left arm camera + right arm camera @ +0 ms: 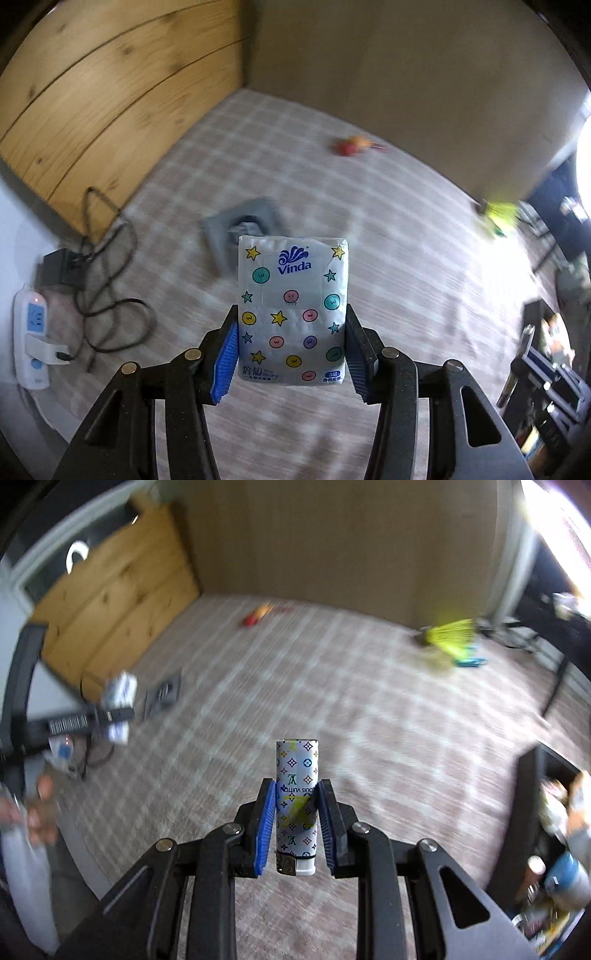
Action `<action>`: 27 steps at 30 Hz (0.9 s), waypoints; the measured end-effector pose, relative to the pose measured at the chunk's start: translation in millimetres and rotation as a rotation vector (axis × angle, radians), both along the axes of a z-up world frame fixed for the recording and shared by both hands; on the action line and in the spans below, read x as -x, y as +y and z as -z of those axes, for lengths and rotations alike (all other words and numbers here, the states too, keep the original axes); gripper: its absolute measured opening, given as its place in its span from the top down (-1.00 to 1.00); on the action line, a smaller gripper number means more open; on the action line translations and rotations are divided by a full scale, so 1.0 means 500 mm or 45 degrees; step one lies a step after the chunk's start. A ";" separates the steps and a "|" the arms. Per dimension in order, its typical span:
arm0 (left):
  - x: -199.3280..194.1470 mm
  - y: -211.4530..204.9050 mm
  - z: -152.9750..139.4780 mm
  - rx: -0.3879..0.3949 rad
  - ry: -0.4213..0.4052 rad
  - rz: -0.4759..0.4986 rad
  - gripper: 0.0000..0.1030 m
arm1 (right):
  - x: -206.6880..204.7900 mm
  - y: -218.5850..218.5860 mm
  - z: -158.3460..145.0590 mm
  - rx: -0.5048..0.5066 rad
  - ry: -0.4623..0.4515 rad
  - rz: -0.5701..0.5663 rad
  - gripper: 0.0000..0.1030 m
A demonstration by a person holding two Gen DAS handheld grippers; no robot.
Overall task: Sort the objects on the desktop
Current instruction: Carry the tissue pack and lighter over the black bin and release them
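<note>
Left claw (291, 354): clamped on a tissue pack (293, 310), blue pads pressing its two long sides. Pack stands upright between the fingers, printed face toward the camera, top end toward 12 o'clock, carried in the air above the floor.

Right claw (297, 823): clamped on a lighter (297, 805), pads gripping it about mid-body. Lighter is upside down in the view, its metal head and white button at 6 o'clock, its base at 12. Held clear of the floor too.

Below both: checked carpet (388, 258), blurred.

Left wrist view: grey floor socket (229, 229) just beyond the pack, at about 11 o'clock from it. Black cable (110, 266) looped at 9 o'clock, running to a white power strip (31, 328) by the left edge. Wooden panel (110, 92) at 10 o'clock. Small red-and-orange item (349, 144) lies well off at 1 o'clock, too blurred to name. Yellow-green blur (498, 214) at 2 o'clock.

Right wrist view: the left claw (110, 712) and its pack show small at 9 o'clock, blurred. A hand (40, 812) at the left edge, near 8 o'clock. Yellow broom (452, 635) at 1 o'clock by the wall.
</note>
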State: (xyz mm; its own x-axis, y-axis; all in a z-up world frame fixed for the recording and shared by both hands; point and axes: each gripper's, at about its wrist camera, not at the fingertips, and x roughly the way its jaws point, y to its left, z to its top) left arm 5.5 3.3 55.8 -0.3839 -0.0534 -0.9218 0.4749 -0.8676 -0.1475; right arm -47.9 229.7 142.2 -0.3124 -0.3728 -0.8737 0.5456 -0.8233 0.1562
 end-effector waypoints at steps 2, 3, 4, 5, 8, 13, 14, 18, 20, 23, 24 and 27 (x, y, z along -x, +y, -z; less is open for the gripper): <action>0.004 0.029 -0.012 0.011 0.026 0.064 0.06 | 0.002 0.046 -0.028 0.031 0.027 0.075 0.56; 0.010 0.055 -0.017 0.018 0.040 0.098 0.06 | 0.002 0.063 -0.040 0.041 0.037 0.103 0.56; 0.019 0.087 -0.023 0.029 0.053 0.132 0.06 | -0.011 0.096 -0.046 0.050 0.048 0.137 0.56; 0.024 0.121 -0.031 0.037 0.070 0.168 0.06 | -0.019 0.121 -0.051 0.056 0.063 0.177 0.56; 0.036 0.226 -0.045 -0.007 0.105 0.293 0.06 | -0.036 0.205 -0.075 0.070 0.088 0.284 0.56; 0.045 0.414 -0.047 -0.057 0.119 0.524 0.06 | -0.069 0.351 -0.070 0.069 0.092 0.470 0.56; 0.041 0.450 -0.053 -0.063 0.119 0.562 0.06 | -0.073 0.373 -0.067 0.071 0.090 0.506 0.56; 0.024 0.604 -0.070 -0.087 0.118 0.731 0.06 | -0.104 0.511 -0.053 0.071 0.092 0.680 0.56; 0.015 0.669 -0.072 -0.103 0.110 0.803 0.06 | -0.120 0.574 -0.050 0.063 0.102 0.766 0.56; -0.003 0.754 -0.066 -0.114 0.088 0.903 0.06 | -0.146 0.672 -0.044 0.053 0.105 0.898 0.56; -0.008 0.772 -0.063 -0.121 0.081 0.923 0.06 | -0.155 0.698 -0.041 0.048 0.104 0.931 0.56; -0.019 0.823 -0.055 -0.135 0.057 0.984 0.06 | -0.185 0.774 -0.036 0.025 0.103 1.028 0.56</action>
State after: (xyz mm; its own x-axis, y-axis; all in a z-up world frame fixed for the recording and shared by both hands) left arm 15.1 414.6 83.2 -0.3132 0.3320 -0.8898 -0.2664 -0.9300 -0.2532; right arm 44.6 616.5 160.4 -0.5537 -0.0203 -0.8325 -0.2051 -0.9656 0.1600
